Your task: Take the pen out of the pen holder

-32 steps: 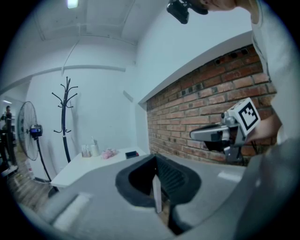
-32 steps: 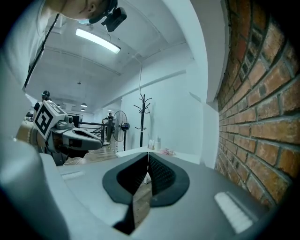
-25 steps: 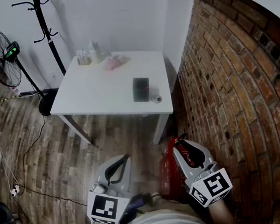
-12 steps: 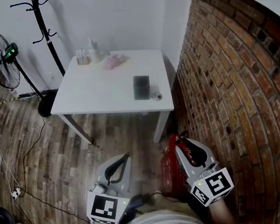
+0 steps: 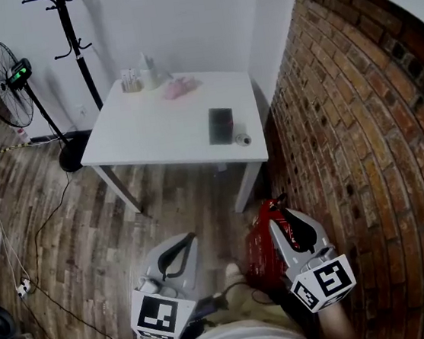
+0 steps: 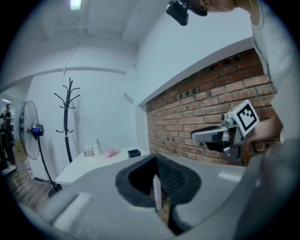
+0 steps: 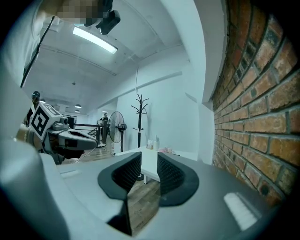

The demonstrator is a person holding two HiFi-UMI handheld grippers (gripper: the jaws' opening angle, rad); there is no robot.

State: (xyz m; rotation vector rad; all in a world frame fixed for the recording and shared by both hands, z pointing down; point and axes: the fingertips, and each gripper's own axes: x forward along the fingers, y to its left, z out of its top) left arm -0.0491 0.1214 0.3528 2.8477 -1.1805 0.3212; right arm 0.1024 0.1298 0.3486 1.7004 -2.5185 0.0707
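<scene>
Left tongs (image 6: 157, 187) closed, right tongs (image 7: 149, 168) open; pen holder (image 5: 220, 125) well ahead on table (image 5: 153, 130).

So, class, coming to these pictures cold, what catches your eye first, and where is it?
The red brick wall fills the head view's right side, with a white table near it further off. Low in that view, the left gripper, shut, and right gripper, jaws apart, point forward over a wooden floor.

I see a white table (image 5: 161, 129) by a brick wall (image 5: 361, 131). A fan (image 5: 3, 75) and a coat rack (image 5: 78, 43) stand nearby.
</scene>
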